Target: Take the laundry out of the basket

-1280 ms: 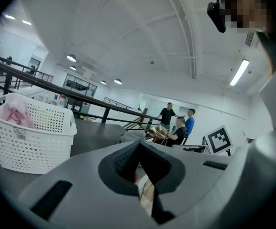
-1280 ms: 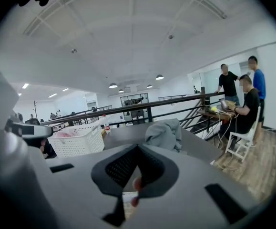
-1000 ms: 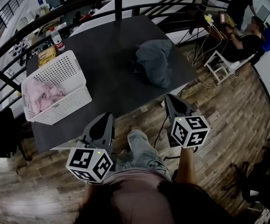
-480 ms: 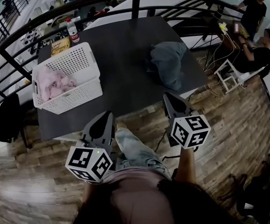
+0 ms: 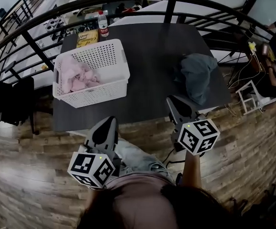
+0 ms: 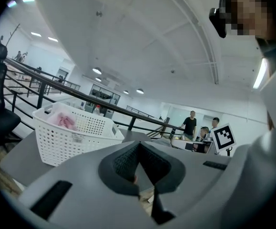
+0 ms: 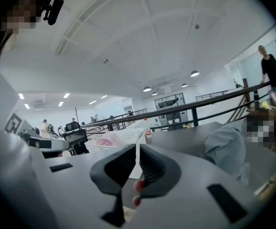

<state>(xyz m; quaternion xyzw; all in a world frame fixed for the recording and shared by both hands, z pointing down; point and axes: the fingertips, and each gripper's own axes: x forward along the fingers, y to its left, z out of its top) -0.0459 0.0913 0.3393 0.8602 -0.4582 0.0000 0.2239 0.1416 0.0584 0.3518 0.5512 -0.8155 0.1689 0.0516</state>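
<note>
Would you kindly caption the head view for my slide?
Left tongs and right tongs, shut, face a table holding a white basket of pink laundry and a grey garment.

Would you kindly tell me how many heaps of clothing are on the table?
2: a pink heap inside the white basket on the table's left side, and a grey heap lying loose near its right edge. Further pieces may be hidden under the pink ones.
</note>
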